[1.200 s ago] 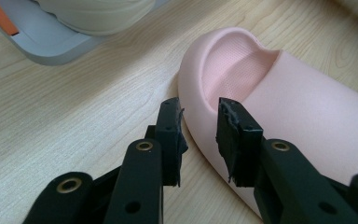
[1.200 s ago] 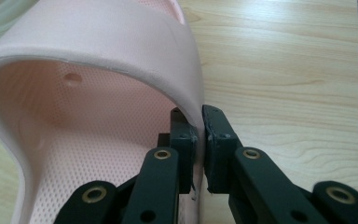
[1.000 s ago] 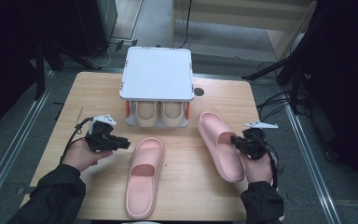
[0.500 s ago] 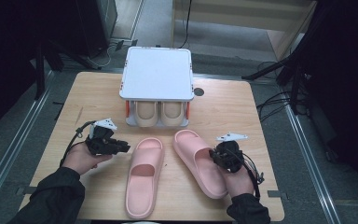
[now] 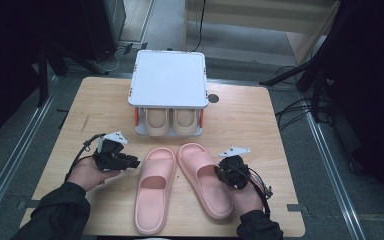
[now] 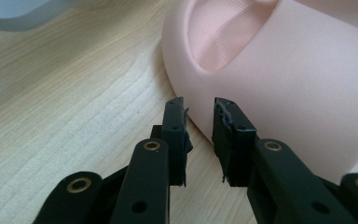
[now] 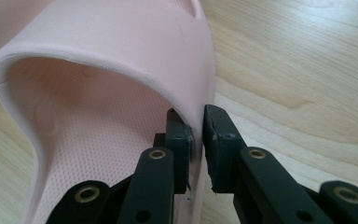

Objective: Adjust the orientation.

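Two pink slippers lie side by side on the wooden table, toes toward the rack. My right gripper is shut on the right slipper, pinching the strap's outer side wall between its jaws. My left gripper sits just left of the left slipper; its jaws stand a little apart with nothing between them, the tips right at the slipper's strap.
A white two-tier shoe rack stands at the table's back middle, with a beige pair on its lower shelf. A small dark round hole is beside it. Bare wood lies to the far left and right.
My right gripper has dragged the right slipper leftward from the table's right side until it lies next to the left slipper. The left gripper has barely moved.
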{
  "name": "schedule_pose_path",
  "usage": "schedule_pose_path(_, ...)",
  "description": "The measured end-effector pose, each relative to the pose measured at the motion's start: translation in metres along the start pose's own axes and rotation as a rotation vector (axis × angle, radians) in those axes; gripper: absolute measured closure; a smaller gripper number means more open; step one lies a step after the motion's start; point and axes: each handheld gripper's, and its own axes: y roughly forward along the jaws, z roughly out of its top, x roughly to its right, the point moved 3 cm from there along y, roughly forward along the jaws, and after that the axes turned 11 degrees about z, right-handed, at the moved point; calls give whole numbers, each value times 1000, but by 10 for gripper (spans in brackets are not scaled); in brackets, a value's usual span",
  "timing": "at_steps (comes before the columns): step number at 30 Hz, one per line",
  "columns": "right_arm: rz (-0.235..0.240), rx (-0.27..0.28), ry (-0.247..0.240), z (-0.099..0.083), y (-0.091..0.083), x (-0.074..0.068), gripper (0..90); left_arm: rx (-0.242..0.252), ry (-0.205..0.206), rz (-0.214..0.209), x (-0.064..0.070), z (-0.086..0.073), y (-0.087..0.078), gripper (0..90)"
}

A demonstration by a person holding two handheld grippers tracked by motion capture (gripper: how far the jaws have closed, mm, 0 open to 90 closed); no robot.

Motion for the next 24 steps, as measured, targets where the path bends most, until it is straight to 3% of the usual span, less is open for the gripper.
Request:
schedule_pose_path(10, -2, -10, -17, -5, 1, -13, 798, -17, 17, -5, 5, -4, 2, 738)
schedule_pose_path(14, 17, 0, -7, -8, 0, -19, 737, -27, 36, -12, 9, -8, 0, 733)
schedule_pose_path(17, 68, 46, 15, -7, -7, -19, 647, -28, 44, -13, 10, -10, -2, 731)
schedule_pose_path(18, 95, 77, 31, -5, -13, -19, 652, -23, 45, -11, 11, -11, -3, 729)
schedule_pose_path(22, 89, 142, 17, -3, -30, -14, 765, -23, 43, -11, 12, -13, -5, 729)
schedule_pose_path(24, 106, 152, 39, -1, -32, -9, 780, -27, 42, -16, 13, -13, -4, 728)
